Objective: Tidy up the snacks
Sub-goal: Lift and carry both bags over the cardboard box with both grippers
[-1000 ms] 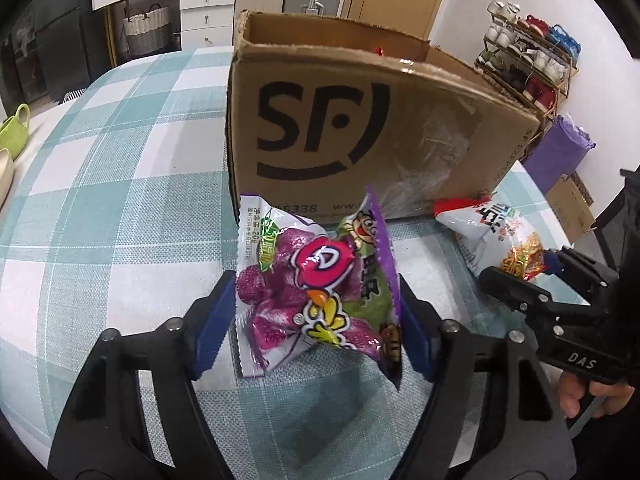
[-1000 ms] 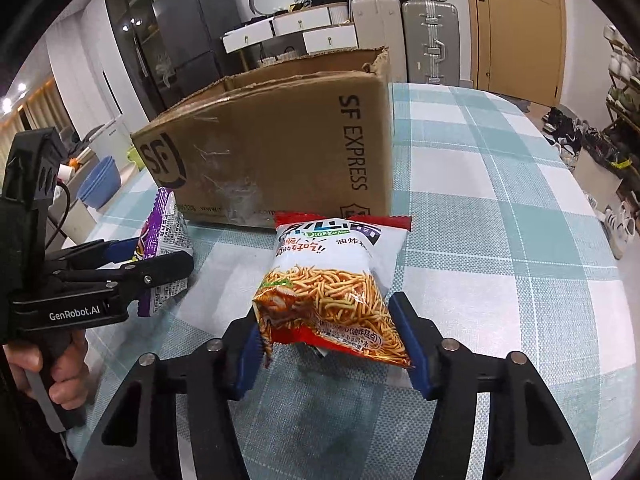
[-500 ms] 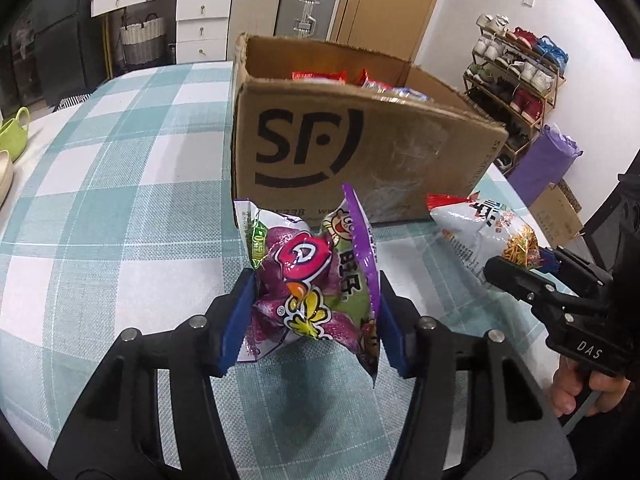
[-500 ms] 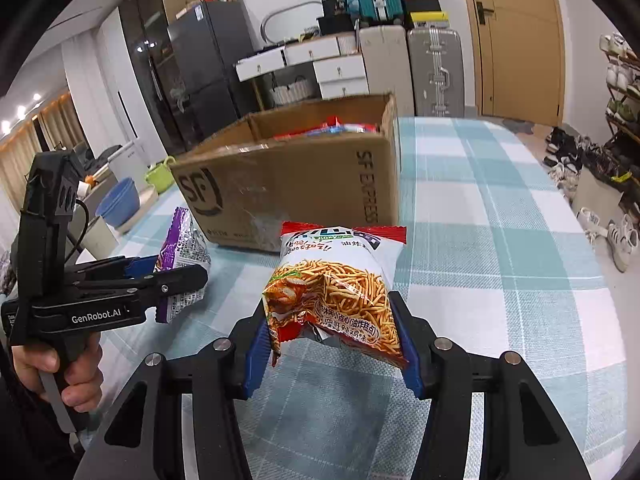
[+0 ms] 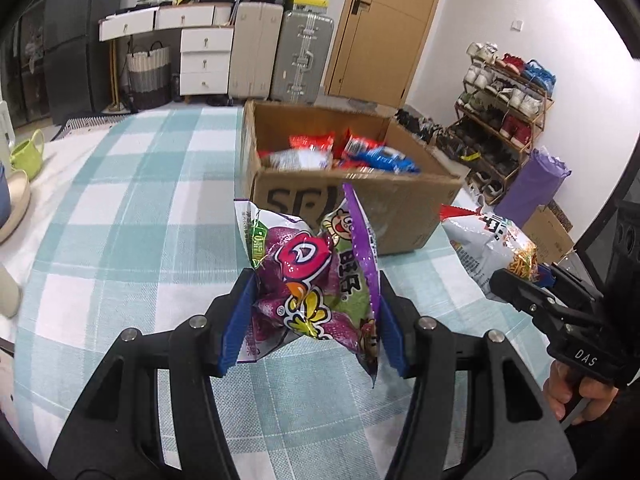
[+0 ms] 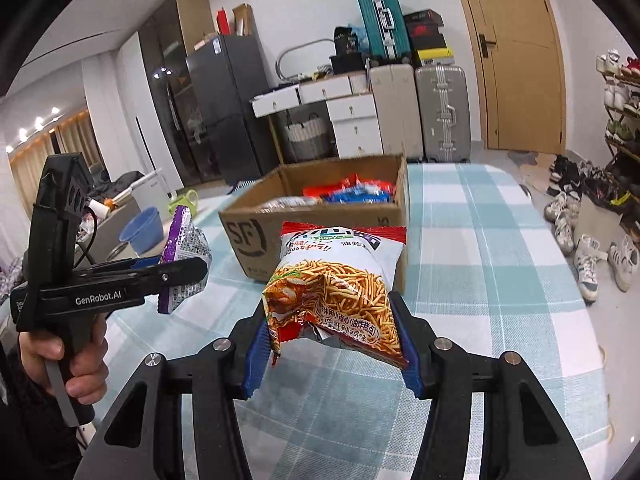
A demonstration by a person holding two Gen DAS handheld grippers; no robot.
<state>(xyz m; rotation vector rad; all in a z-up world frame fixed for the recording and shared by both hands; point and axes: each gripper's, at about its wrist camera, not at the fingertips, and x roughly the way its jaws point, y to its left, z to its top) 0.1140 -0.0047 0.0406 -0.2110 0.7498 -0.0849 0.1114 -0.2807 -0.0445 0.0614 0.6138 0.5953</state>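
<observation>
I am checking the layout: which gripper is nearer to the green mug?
Left. The green mug lies off the left gripper's outer side; the right gripper is on its other side, farther.

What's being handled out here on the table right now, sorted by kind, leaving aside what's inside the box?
Snack bags held in jaws: 2, a purple bag and a noodle bag
Cardboard boxes: 1
Handheld grippers: 2, left and right
Total: 5
</observation>
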